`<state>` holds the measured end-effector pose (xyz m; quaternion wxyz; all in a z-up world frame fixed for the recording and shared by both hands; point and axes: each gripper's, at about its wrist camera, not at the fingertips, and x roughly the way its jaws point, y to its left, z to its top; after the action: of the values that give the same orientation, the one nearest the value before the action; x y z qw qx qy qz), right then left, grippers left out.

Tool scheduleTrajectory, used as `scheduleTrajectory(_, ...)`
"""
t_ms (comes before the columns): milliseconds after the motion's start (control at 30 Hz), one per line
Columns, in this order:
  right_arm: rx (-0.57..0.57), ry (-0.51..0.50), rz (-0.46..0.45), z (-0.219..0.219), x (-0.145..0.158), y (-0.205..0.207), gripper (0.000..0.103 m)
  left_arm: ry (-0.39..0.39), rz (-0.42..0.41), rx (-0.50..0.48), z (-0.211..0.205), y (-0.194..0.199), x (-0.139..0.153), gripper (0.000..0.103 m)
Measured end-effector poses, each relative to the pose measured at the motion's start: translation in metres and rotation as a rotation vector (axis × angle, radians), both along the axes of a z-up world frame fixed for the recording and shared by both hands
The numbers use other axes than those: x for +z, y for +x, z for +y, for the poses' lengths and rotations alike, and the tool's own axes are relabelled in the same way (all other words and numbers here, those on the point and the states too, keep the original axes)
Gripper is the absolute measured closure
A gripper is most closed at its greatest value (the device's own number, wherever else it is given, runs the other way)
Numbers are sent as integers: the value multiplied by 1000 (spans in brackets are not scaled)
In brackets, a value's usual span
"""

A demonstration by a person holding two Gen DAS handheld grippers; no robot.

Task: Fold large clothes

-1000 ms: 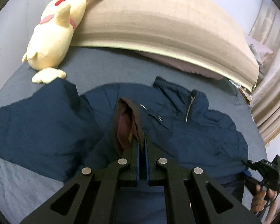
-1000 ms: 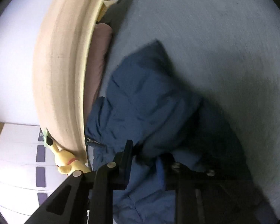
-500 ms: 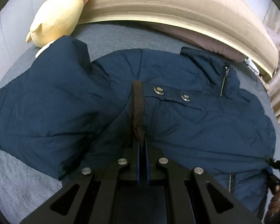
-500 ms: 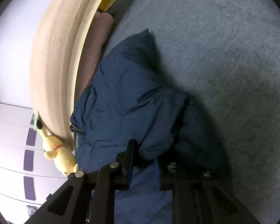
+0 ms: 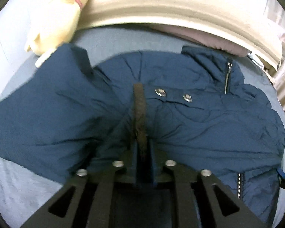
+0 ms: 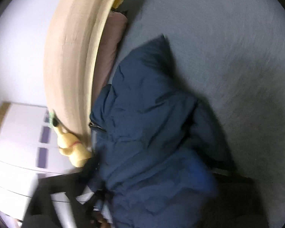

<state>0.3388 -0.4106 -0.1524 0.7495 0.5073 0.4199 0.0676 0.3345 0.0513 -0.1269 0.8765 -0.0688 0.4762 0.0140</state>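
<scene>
A navy padded jacket (image 5: 199, 125) lies spread on the bed, with two metal snaps and a zip near its collar. One sleeve is folded across the front, and its brown ribbed cuff (image 5: 139, 110) runs back between the pads of my left gripper (image 5: 143, 152). Those jaws are opening, and a small gap shows beside the cuff. The right wrist view is blurred. There the jacket (image 6: 152, 133) bulges up between the widely spread fingers of my right gripper (image 6: 157, 172), whose jaws are opening and no longer pinch the fabric.
A yellow plush toy (image 5: 60, 19) leans at the head of the bed beside the curved beige headboard (image 5: 180, 5). A mauve pillow (image 5: 209, 38) lies under it. Bare grey-blue sheet (image 6: 228, 38) stretches beyond the jacket. White cupboards (image 6: 19, 133) stand behind.
My left gripper sank toward the jacket and laid the cuff onto the front, then its pads parted. The right fingers, earlier pinched on a fold, have sprung wide apart.
</scene>
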Motion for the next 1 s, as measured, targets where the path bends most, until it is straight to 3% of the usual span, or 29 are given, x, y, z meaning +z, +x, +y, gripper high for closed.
scheduleTrajectory(33, 22, -13, -22, -2, 9, -4, 0, 4, -11, 3, 2, -3, 6, 60)
scheduleTrajectory(100, 71, -32, -54, -3, 24, -7, 0, 6, -65, 15, 9, -13, 23, 42)
scheduleTrajectory(200, 49, -133, -66, -14, 39, -8, 0, 35, -133, 45, 19, -22, 45, 40)
scheduleTrajectory(300, 32, -196, -32, -28, 34, 11, 0, -7, -163, 47, 18, -22, 55, 40)
scheduleTrajectory(467, 96, -334, 12, -32, 17, 58, 1, 19, -155, -42, -14, -7, 39, 39)
scheduleTrajectory(600, 146, -339, 19, -24, 2, 81, 17, 26, -71, -48, -26, 7, 5, 39)
scheduleTrajectory(667, 177, -362, 25, -20, -2, 87, 38, 57, -15, -45, -29, 11, -12, 39)
scheduleTrajectory(700, 197, -385, 32, -16, -4, 90, 63, 49, 8, -48, -27, 13, -21, 37)
scheduleTrajectory(733, 214, -390, 39, -12, -7, 94, 69, 47, 3, -51, -27, 13, -25, 37)
scheduleTrajectory(833, 222, -477, 54, 3, -5, 100, 74, 105, 24, -68, -35, 16, -26, 37)
scheduleTrajectory(1000, 202, -557, 86, 18, -4, 108, 76, 123, 54, -78, -38, 23, -30, 37)
